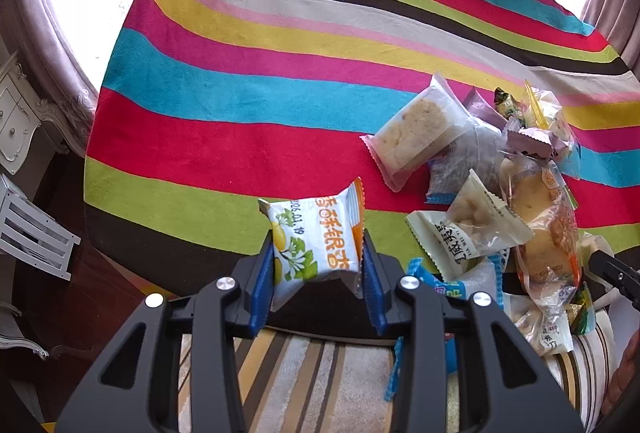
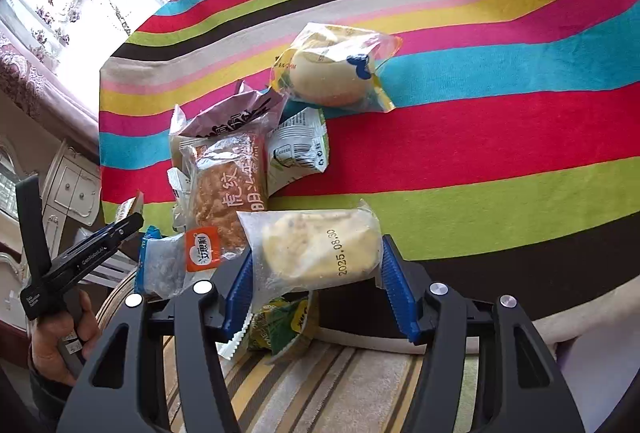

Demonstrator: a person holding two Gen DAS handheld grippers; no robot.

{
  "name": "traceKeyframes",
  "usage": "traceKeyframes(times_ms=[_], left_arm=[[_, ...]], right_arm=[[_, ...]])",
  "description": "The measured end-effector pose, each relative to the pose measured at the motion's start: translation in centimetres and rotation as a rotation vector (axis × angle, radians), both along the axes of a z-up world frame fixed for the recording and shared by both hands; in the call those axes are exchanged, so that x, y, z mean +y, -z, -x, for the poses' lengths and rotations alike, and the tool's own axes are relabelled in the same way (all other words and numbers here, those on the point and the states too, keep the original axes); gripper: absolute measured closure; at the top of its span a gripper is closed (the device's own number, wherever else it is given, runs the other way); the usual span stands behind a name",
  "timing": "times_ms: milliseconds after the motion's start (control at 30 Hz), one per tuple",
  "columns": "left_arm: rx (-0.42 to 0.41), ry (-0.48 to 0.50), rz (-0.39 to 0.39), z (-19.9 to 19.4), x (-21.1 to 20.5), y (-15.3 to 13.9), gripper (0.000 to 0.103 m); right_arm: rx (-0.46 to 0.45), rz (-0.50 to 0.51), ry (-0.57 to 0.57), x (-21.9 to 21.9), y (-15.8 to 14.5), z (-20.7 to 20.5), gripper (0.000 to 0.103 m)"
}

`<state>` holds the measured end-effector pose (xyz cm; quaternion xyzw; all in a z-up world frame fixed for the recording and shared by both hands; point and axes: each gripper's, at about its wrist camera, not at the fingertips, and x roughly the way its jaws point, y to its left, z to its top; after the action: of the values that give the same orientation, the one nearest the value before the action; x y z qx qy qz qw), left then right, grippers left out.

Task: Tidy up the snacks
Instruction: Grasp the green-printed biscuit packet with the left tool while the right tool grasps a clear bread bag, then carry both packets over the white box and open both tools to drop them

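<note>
My left gripper (image 1: 318, 253) is shut on a white snack packet with orange lettering and a ginkgo picture (image 1: 316, 239), held above the near edge of the striped cloth (image 1: 240, 113). A pile of wrapped snacks (image 1: 500, 185) lies to its right. My right gripper (image 2: 316, 261) is shut on a clear-wrapped yellow cake dated 2025.08.30 (image 2: 316, 249), held over the cloth's near edge. In the right wrist view the pile (image 2: 224, 177) lies to the left, with a round bun in a yellow-edged bag (image 2: 336, 73) beyond it. The left gripper (image 2: 80, 253) shows at the far left.
The striped cloth (image 2: 480, 113) covers a table. A striped cushion (image 1: 312, 373) lies below both grippers. A white cabinet (image 1: 20, 121) and bright curtained windows stand to the left. A green packet (image 2: 280, 325) lies under the right gripper.
</note>
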<state>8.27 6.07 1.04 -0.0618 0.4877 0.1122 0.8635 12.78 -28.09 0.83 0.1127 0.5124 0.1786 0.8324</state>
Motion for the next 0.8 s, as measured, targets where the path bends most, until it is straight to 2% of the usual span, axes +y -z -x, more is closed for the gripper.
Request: traceKeyframes(times_ms=[200, 467, 800], left_arm=[[-0.031, 0.022, -0.023, 0.6, -1.9, -1.4, 0.064], [-0.058, 0.109, -0.014, 0.7, -6.8, -2.6, 0.064], [-0.080, 0.301, 0.037, 1.1, -15.3, -3.6, 0.064]], right_arm=[[-0.061, 0.142, 0.098, -2.3, -1.3, 1.6, 0.046], [-0.099, 0.291, 0.217, -6.7, -2.1, 4.2, 0.046], [-0.051, 0.406, 0.353, -13.3, -1.3, 8.0, 0.046]])
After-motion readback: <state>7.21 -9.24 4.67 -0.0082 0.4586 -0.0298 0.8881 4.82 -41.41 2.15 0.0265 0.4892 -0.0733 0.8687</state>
